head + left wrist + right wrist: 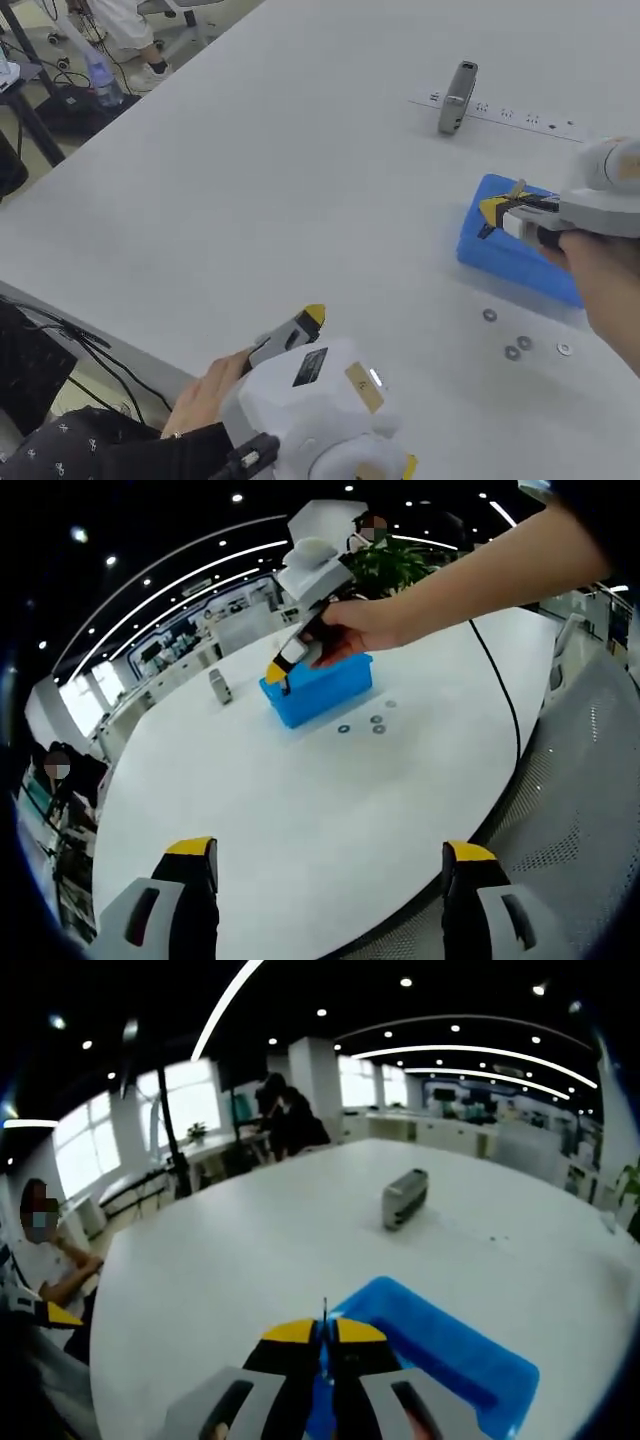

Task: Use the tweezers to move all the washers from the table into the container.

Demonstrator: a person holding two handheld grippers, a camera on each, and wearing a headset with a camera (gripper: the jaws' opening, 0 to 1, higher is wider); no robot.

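My right gripper (494, 211) hovers over the near-left end of the blue container (515, 258), shut on the tweezers (323, 1312), whose thin tip pokes out between the jaws. Several small metal washers (512, 352) lie on the white table just in front of the container, also visible as washers (376, 721) in the left gripper view. My left gripper (360, 392) rests at the table's near edge, far from the washers, with its jaws wide open and nothing between them (330, 852). In the right gripper view the blue container (440, 1352) sits right under the shut jaws (323, 1332).
A grey upright device (456, 97) stands on a flat white power strip (500, 113) beyond the container. The white table (280, 180) stretches wide to the left. A water bottle (101, 80) and chairs are on the floor past the far-left edge.
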